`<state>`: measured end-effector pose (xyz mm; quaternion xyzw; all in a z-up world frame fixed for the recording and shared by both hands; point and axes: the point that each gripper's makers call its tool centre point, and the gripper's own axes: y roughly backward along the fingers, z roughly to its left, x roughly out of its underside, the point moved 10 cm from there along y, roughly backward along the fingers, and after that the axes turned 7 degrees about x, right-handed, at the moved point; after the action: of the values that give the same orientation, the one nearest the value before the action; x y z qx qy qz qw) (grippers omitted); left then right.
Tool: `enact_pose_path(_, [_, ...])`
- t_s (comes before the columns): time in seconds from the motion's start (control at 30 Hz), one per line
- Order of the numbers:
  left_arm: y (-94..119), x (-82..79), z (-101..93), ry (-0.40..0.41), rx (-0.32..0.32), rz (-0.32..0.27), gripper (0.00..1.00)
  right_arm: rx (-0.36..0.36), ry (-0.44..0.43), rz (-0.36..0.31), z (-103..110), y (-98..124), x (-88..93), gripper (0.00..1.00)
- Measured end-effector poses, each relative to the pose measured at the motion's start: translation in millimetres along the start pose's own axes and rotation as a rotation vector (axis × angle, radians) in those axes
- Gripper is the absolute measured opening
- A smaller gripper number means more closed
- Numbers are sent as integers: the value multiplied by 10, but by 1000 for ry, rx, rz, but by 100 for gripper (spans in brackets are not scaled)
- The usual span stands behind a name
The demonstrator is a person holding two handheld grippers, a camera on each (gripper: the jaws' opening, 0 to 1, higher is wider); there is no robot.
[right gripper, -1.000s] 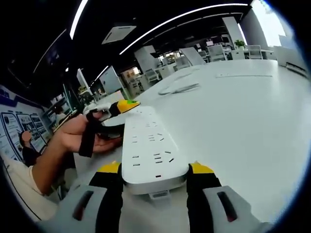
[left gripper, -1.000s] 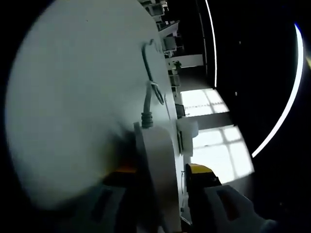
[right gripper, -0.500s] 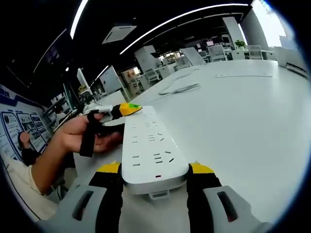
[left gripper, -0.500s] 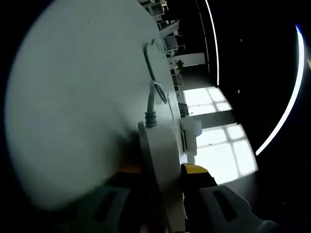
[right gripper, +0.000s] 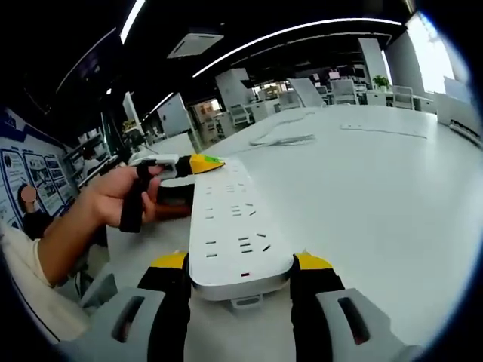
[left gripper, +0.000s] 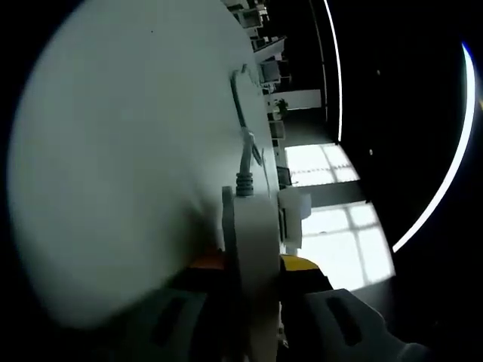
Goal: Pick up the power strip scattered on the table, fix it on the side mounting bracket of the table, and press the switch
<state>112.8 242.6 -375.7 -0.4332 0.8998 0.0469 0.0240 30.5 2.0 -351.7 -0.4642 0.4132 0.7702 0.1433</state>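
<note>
A long white power strip lies flat on the white table, sockets up. My right gripper is shut on its near end, one yellow-tipped jaw on each side. A person's hand holds my left gripper at the strip's far end. In the rolled left gripper view the power strip appears edge-on, and my left gripper is shut on it. Its grey cable runs away over the table.
A loose cable and a flat white bar lie farther back on the table. Desks and chairs stand beyond it. A poster wall is on the left. Bright windows lie past the table edge.
My left gripper's jaws have drawn in from a wide gap until they press on the power strip's sides. The right gripper keeps its hold; its view has tilted slightly.
</note>
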Motion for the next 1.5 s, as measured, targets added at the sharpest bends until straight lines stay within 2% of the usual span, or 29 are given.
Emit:
enact_pose_path(0.2, [15, -10, -6, 9, 17, 5, 27, -9, 46, -29, -12, 7, 36, 48])
enact_pose_path(0.23, [18, 0, -15, 7, 20, 5, 26, -7, 90, -43, -18, 7, 38, 49])
enact_pose_path(0.3, [21, 14, -28, 4, 30, 6, 26, 4, 123, -44, 0, 12, 56, 51])
enact_pose_path(0.53, [16, -11, -19, 1, 43, 15, 26, -6, 127, -94, -9, 78, 34, 59])
enact_pose_path(0.87, [29, 23, -16, 3, 64, 26, 26, -6, 123, -174, -55, 187, -20, 58])
enact_pose_path(0.97, [28, 22, -11, 1, 67, 28, 26, 10, 117, -197, -105, 224, -31, 53])
enact_pose_path(1.1, [28, 16, -11, 10, 72, 31, 26, 14, 130, -228, -213, 276, -76, 39])
enact_pose_path(1.17, [24, -8, -15, 21, 80, 26, 26, 9, 132, -247, -226, 282, -98, 37])
enact_pose_path(1.3, [29, -48, -52, 43, 104, 22, 26, -2, 118, -292, -228, 310, -128, 25])
enact_pose_path(1.5, [44, -84, -94, 21, 94, 25, 26, 25, 153, -291, -244, 308, -129, 20])
